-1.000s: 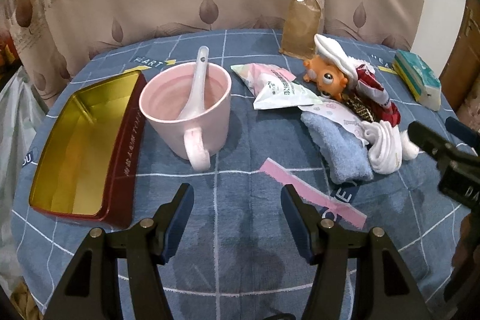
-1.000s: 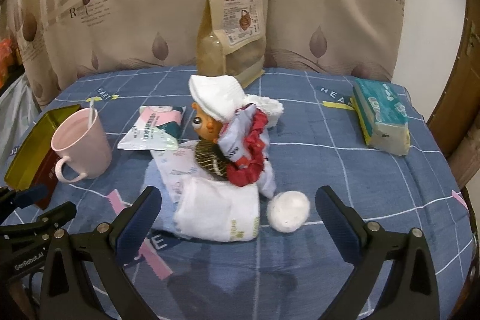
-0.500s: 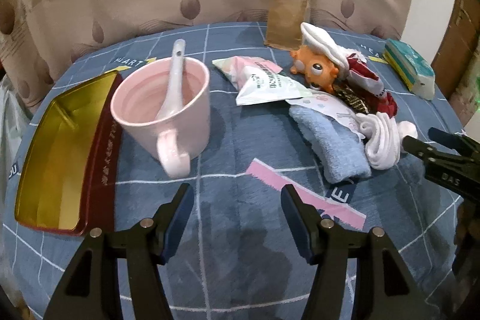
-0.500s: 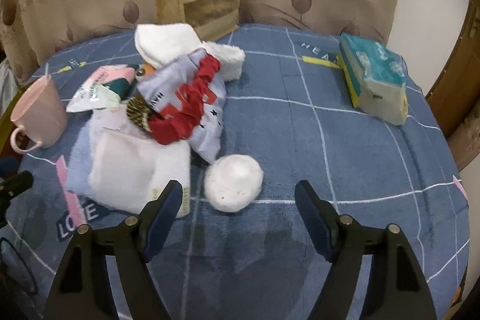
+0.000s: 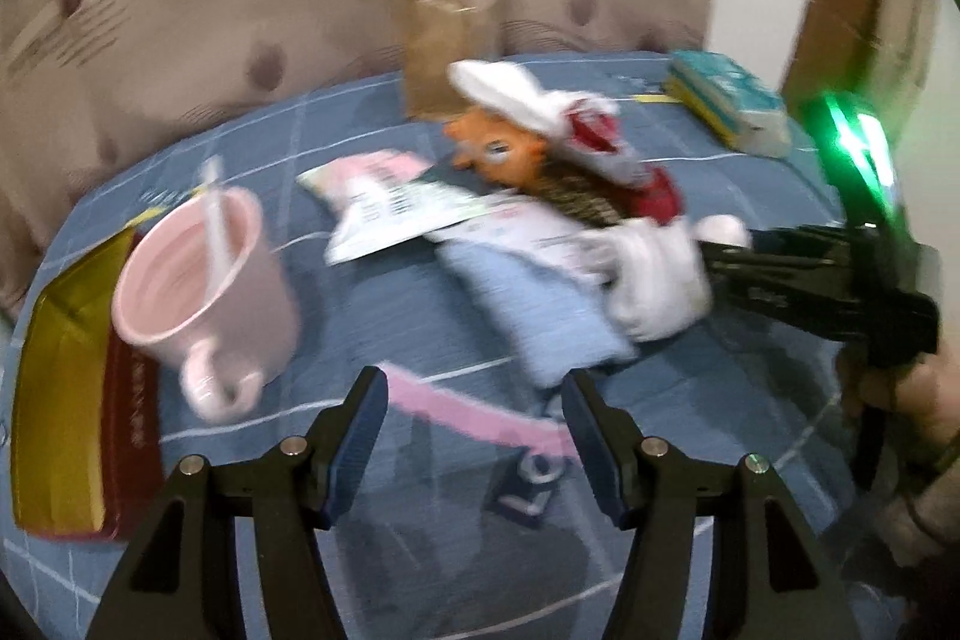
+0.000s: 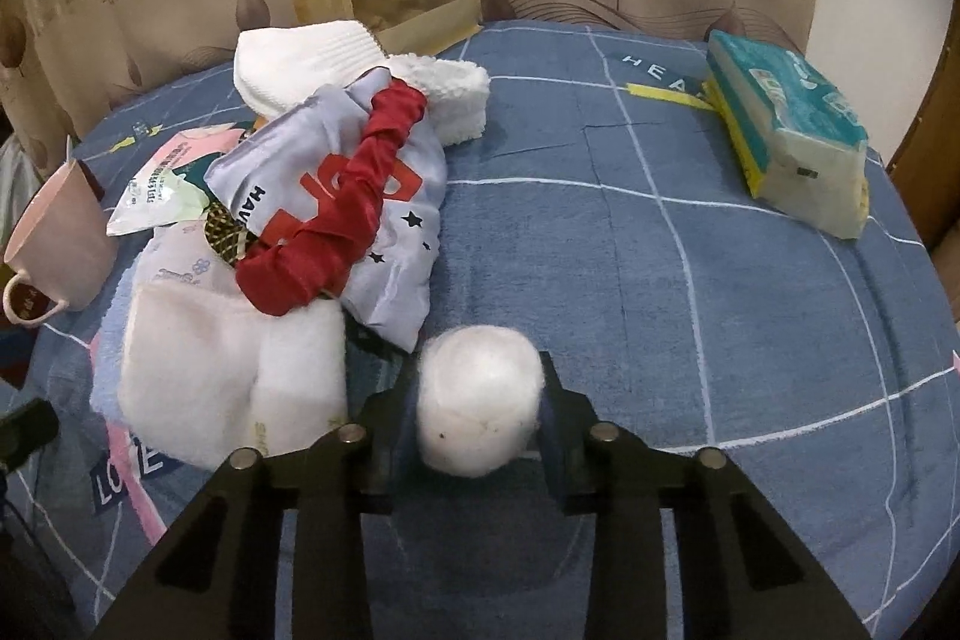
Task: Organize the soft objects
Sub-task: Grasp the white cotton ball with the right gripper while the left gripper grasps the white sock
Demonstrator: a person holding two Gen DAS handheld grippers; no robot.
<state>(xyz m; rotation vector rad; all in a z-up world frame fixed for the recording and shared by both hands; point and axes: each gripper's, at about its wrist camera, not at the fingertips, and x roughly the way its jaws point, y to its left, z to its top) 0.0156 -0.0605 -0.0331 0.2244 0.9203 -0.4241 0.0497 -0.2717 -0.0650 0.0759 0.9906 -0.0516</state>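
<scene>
The right gripper [image 6: 480,418] is closing on the white pom-pom [image 6: 480,400] — its pads are pressing both sides, at six o'clock of the blue cloth [image 6: 600,220]. The left gripper [image 5: 474,418] is hanging open and empty, the pink mug [image 5: 204,280] sitting at ten o'clock.

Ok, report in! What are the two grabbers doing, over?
Right gripper closing on the white fluffy ball. Left gripper open, empty, above the blue cloth. Soft pile beside the ball, not blocking.
</scene>
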